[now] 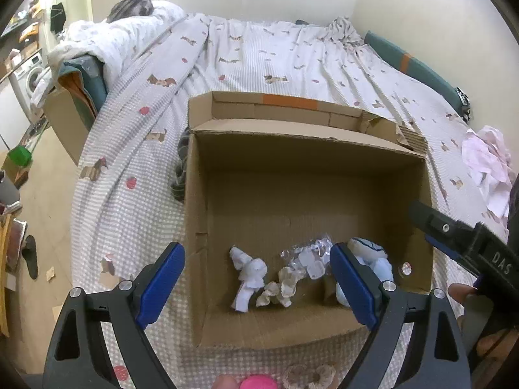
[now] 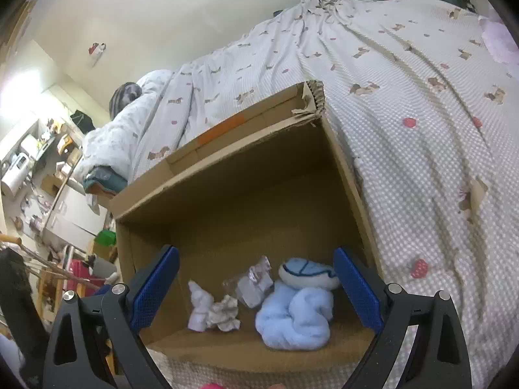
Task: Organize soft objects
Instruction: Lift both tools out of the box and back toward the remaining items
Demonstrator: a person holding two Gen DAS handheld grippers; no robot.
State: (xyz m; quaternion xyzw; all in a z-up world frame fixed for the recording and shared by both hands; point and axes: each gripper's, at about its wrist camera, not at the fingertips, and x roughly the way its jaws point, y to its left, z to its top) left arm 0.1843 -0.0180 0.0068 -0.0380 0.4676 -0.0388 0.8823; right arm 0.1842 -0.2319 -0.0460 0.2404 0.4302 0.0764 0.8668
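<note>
An open cardboard box (image 1: 324, 155) (image 2: 227, 168) sits on the bed. Inside near its front lie a white sock (image 1: 248, 274) (image 2: 199, 308), a beige crumpled sock (image 1: 280, 288) (image 2: 225, 314), a clear plastic packet (image 1: 308, 257) (image 2: 254, 283) and a light blue plush toy (image 1: 373, 256) (image 2: 296, 311). My left gripper (image 1: 256, 287) is open and empty above the box front. My right gripper (image 2: 256, 291) is open and empty over the same items; it also shows in the left wrist view (image 1: 467, 243). A pink soft item (image 1: 259, 382) and a beige knitted item (image 1: 308, 376) lie before the box.
The bed has a checked sheet (image 1: 259, 55) with dog prints and a bunched duvet (image 1: 107, 39) at the far left. Pink-white cloth (image 1: 489, 165) lies at the right. A dark striped cloth (image 1: 181, 168) lies left of the box. Cluttered floor and shelves are at left.
</note>
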